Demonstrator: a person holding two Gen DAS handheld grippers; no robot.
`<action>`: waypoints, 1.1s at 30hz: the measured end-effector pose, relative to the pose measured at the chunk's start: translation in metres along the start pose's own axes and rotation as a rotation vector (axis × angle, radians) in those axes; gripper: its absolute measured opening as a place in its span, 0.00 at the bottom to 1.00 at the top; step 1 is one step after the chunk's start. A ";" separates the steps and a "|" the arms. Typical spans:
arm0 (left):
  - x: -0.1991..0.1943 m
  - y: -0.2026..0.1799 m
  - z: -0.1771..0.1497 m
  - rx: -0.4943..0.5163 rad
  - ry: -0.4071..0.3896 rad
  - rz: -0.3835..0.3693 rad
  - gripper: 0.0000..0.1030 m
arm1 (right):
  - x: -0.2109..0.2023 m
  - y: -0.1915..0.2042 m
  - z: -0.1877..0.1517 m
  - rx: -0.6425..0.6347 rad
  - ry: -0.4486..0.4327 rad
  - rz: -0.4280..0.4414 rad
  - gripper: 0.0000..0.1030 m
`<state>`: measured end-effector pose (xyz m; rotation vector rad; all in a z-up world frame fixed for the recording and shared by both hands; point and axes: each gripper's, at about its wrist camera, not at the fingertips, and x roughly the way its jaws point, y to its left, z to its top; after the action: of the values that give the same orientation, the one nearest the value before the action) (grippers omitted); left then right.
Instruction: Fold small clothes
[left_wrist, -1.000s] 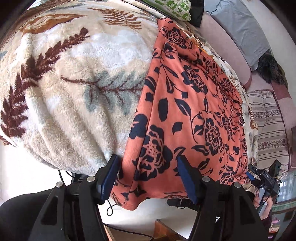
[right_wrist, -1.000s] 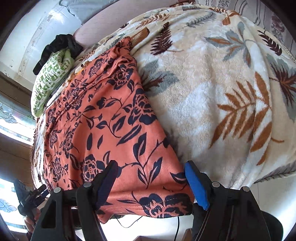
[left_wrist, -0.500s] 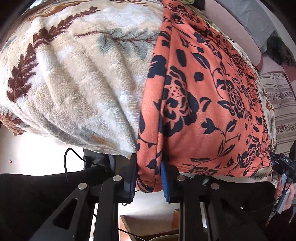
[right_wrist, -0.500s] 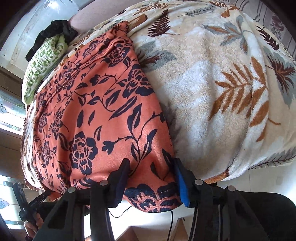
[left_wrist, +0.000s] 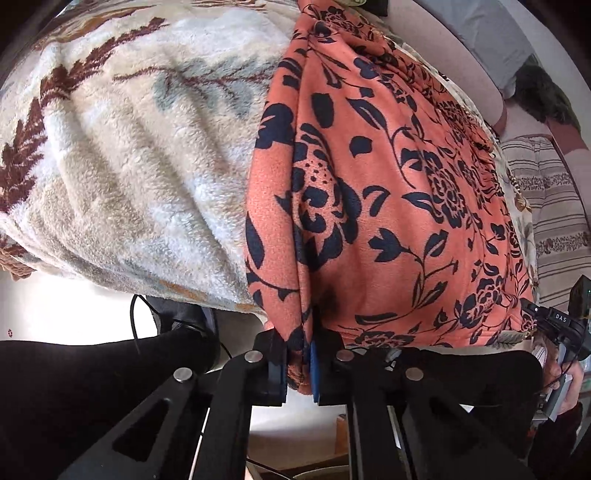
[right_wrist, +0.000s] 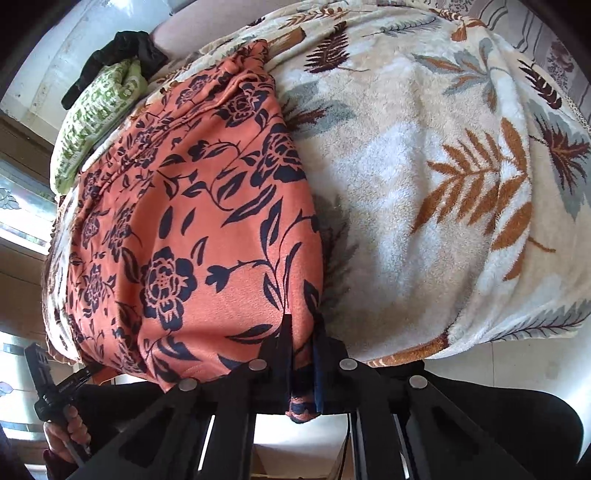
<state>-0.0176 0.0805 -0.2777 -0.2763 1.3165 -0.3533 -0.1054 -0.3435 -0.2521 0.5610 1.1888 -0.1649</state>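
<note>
Both pairs of jaws are clenched on the near hem of an orange garment (left_wrist: 388, 192) printed with dark navy flowers. From the left wrist camera, the left gripper (left_wrist: 299, 365) pinches the garment's left near corner, with a fold of cloth squeezed between a black pad and a blue pad (left_wrist: 314, 365). From the right wrist camera, the right gripper (right_wrist: 303, 369) pinches the opposite near corner, and a small tuft of orange cloth pokes out below its pads.

The garment lies spread flat on a fluffy cream blanket (right_wrist: 424, 177) patterned with brown, rust and grey leaves. The blanket covers what seems to be a bed or sofa, though the fisheye bending makes that hard to judge. The garment's near edge hangs slightly over the blanket's front edge.

At the far end of the garment sit a green and white patterned cloth (right_wrist: 96, 118) and a bundle of black cloth (right_wrist: 118, 55), just beside each other. A striped cloth (left_wrist: 546, 206) lies to the side in the left wrist view.

Each camera also catches the other gripper at its frame edge, held in a person's hand (right_wrist: 66, 432).
</note>
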 end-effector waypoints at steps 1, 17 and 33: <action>-0.009 0.000 0.002 0.004 0.000 -0.028 0.07 | -0.005 0.001 0.000 0.004 0.000 0.029 0.08; -0.134 -0.029 0.183 -0.027 -0.251 -0.406 0.07 | -0.077 0.044 0.119 0.116 -0.214 0.584 0.08; 0.047 0.018 0.355 -0.363 -0.418 -0.370 0.26 | 0.134 0.002 0.340 0.559 -0.238 0.491 0.12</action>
<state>0.3397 0.0772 -0.2438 -0.8599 0.9046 -0.3420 0.2281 -0.4877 -0.2867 1.2697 0.7365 -0.1372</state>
